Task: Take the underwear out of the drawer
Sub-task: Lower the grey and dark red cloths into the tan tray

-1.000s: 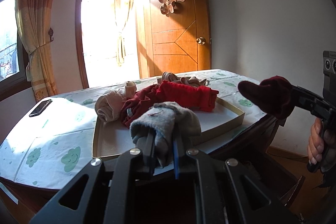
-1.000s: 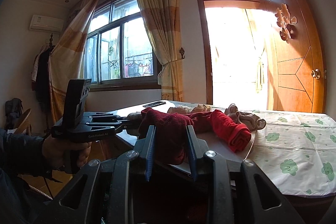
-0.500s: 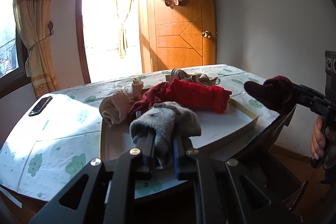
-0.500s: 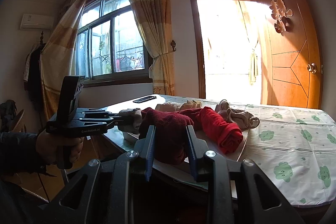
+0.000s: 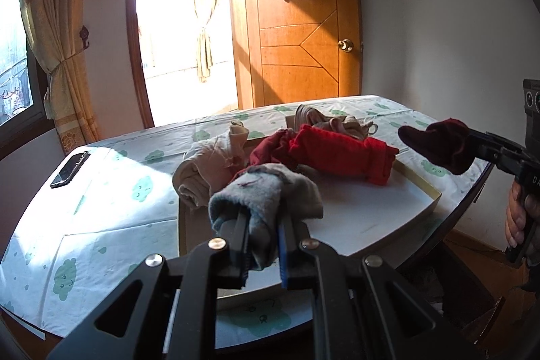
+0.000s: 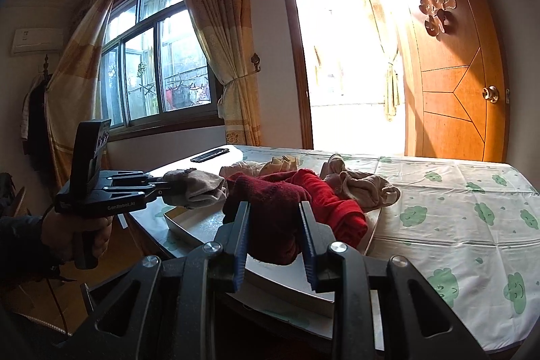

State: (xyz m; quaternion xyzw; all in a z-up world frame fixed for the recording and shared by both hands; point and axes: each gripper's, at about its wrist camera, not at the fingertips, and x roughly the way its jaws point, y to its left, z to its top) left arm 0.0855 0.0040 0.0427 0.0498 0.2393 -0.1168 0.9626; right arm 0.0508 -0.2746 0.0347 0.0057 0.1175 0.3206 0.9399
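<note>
Left tongs (image 5: 263,245) pinch a grey garment (image 5: 266,201), right tongs (image 6: 275,245) a maroon garment (image 6: 270,208); pad tips seemingly hidden.

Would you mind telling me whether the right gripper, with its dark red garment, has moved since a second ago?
Yes. In the left wrist view the right gripper has crept forward, its dark red garment now overlapping the table edge.

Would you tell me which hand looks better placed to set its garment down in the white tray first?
Probably the left. Its tool holds the grey garment directly above the white tray's near end, while the right tool, gripping the dark red garment, sits off the tray's corner.
</note>
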